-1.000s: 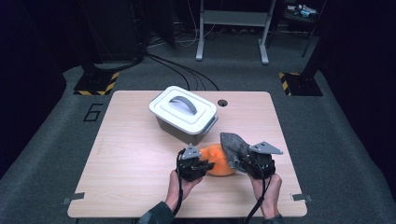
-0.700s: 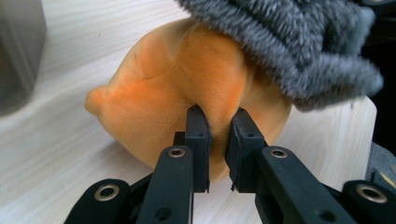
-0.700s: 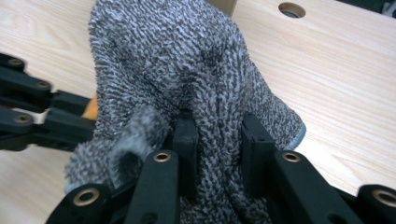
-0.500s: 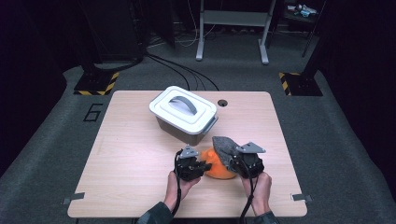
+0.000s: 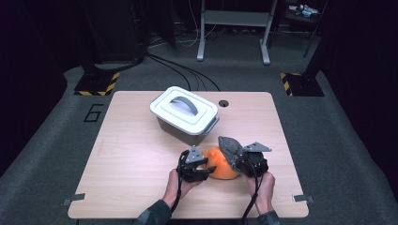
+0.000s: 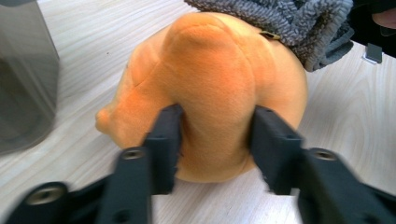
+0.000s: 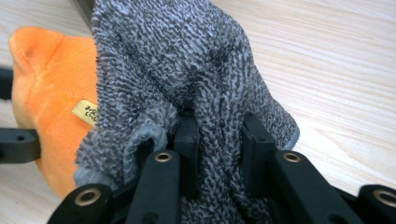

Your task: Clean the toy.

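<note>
An orange plush toy (image 5: 220, 165) lies on the wooden table near its front edge. My left gripper (image 5: 205, 169) is shut on its left side; in the left gripper view the jaws squeeze a bulge of the plush (image 6: 212, 88). A grey knitted cloth (image 5: 231, 146) drapes over the toy's right side, and my right gripper (image 5: 240, 161) is shut on it. Bunched grey cloth (image 7: 187, 65) sits between the jaws in the right gripper view, with the orange toy (image 7: 51, 79) and its small yellow tag behind on the left.
A grey plastic box with a white handled lid (image 5: 184, 112) stands behind the toy, left of centre. A small round hole (image 5: 223, 103) marks the table's far edge. The table (image 5: 126, 154) has bare wood on the left.
My right gripper has moved left with the grey cloth, bringing it over the toy's right side. The left gripper has stayed on the toy.
</note>
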